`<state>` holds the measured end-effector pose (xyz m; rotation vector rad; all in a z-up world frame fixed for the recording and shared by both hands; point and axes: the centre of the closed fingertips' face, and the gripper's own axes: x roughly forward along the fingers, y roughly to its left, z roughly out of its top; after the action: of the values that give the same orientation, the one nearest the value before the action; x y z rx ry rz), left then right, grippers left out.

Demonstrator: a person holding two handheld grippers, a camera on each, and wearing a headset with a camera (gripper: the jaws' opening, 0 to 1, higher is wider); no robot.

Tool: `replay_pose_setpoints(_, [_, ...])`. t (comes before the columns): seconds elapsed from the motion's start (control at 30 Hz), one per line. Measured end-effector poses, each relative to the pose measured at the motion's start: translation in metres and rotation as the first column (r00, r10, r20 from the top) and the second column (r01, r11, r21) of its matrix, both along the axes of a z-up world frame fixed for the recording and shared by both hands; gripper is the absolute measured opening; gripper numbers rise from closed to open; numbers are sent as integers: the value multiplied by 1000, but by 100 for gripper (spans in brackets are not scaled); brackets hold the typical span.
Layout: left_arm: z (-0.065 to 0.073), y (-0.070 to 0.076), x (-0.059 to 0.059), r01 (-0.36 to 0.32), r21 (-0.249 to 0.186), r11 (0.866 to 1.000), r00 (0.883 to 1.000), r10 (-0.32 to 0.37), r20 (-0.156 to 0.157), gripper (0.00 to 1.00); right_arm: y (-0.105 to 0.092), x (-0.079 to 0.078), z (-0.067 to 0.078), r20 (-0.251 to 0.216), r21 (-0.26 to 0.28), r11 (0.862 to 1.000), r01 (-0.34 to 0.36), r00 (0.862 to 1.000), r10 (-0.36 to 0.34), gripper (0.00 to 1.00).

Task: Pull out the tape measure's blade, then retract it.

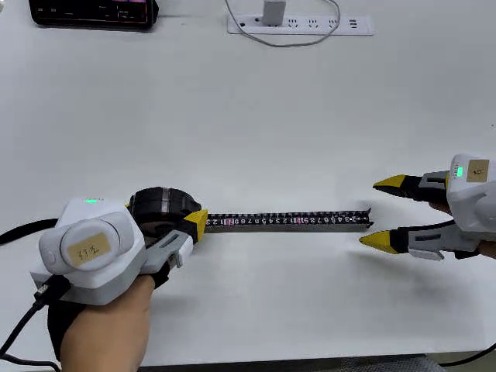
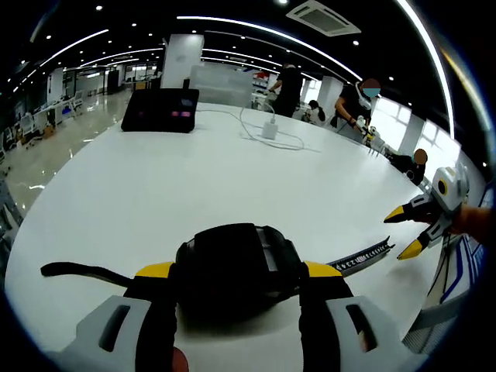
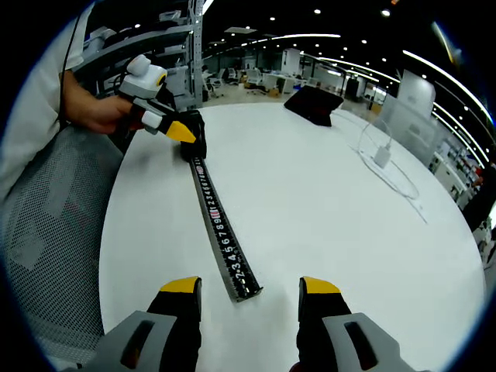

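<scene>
In the head view the right gripper [image 1: 381,213] is cut off by the right edge of the frame. The body of the left gripper [image 1: 174,223] covers the near side of the tape measure case [image 1: 161,208], so we see only one of its yellow-tipped jaws there. The left gripper view shows both jaws pressed against the flanks of the black case, clamping it. The hook at the end of the blade [image 1: 287,221] is too small for us to make out. A dark device [image 1: 93,11] at the upper left is cropped by the top edge; it may be a tablet.

The table [image 1: 256,116] is plain matte white. A power strip [image 1: 298,24] with a white plug [image 1: 273,11] and a looping cable [image 1: 302,40] lies at top centre. The gripper views show a large hall with rows of ceiling lights, people [image 2: 356,101] far back, and a mesh chair [image 3: 46,225] at the left.

The case sits at the lower left of the head view. The blade runs from it to the right, flat on the table with its numbers up and its long axis horizontal across the frame. Its free end stops just short of the right gripper, whose jaws stand spread apart and touch nothing.
</scene>
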<state>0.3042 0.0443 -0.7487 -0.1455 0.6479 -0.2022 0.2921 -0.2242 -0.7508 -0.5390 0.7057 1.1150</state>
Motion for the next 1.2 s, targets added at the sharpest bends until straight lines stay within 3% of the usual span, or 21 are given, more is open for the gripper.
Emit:
replay_pose_setpoints(0.27, [0, 0, 0, -6, -8, 1000, 1000, 6, 3, 60, -1, 0, -5, -17, -31, 998, -46, 999, 45, 43])
replay_pose_setpoints(0.63, [-1, 0, 0, -5, -12, 1000, 1000, 5, 6, 60, -1, -2, -12, -68, -71, 991, -112, 992, 107, 29])
replay_pose_setpoints(1.2, [-1, 0, 0, -3, -23, 1000, 1000, 3, 6, 60, 0, -4, -21, -123, -138, 963, -231, 969, 215, 16])
